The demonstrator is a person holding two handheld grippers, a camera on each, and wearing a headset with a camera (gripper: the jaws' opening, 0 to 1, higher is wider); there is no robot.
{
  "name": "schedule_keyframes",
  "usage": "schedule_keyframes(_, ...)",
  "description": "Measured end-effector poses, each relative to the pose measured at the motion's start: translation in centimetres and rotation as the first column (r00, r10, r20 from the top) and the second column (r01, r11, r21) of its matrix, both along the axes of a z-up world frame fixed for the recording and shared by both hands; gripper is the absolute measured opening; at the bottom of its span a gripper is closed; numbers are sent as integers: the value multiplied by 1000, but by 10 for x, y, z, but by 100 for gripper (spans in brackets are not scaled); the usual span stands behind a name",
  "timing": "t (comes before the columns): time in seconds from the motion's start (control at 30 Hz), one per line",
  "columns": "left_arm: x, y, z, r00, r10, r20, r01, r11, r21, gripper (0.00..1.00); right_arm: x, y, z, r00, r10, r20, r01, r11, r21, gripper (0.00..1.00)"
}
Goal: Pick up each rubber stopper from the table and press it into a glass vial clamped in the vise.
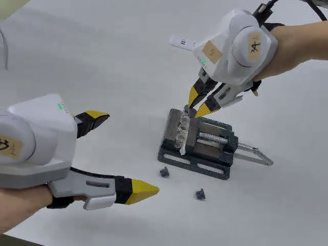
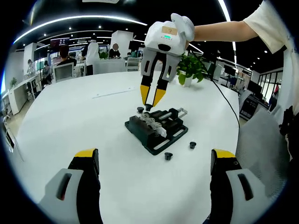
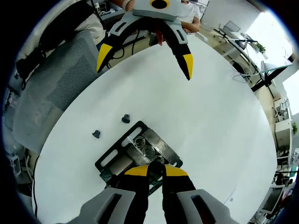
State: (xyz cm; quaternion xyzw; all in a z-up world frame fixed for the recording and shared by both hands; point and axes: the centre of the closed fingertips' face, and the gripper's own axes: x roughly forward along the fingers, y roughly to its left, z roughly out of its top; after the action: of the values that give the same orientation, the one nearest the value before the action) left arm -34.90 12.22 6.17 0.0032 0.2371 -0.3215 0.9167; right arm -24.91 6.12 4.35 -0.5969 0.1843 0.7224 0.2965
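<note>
Jaws of the right gripper (image 1: 193,110) are pinched nearly together over the far end of the vise (image 1: 192,161), on what looks like a dark stopper (image 3: 156,164), though the tips hide most of it. They point down at the row of glass vials (image 1: 183,130), likely so the press goes squarely into a mouth. Left gripper (image 1: 130,154) hangs well clear of the vise, jaws wide apart and empty, free for the two loose stoppers (image 1: 164,171) on the bench (image 1: 102,61) just beside the vise's base.
</note>
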Motion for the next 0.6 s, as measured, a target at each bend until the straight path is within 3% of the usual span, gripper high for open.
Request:
schedule_keyframes(0.2,-2,2,-3,1000,8,-11,-8,1000,0,99,-1,2,-6,1000,-12,-21,12,1000,-2,4)
schedule_keyframes(0.6,-3,0,-7,1000,11,-26,-12,1000,-12,99,2,1,-10,1000,-13,-5,13,1000,-16,4)
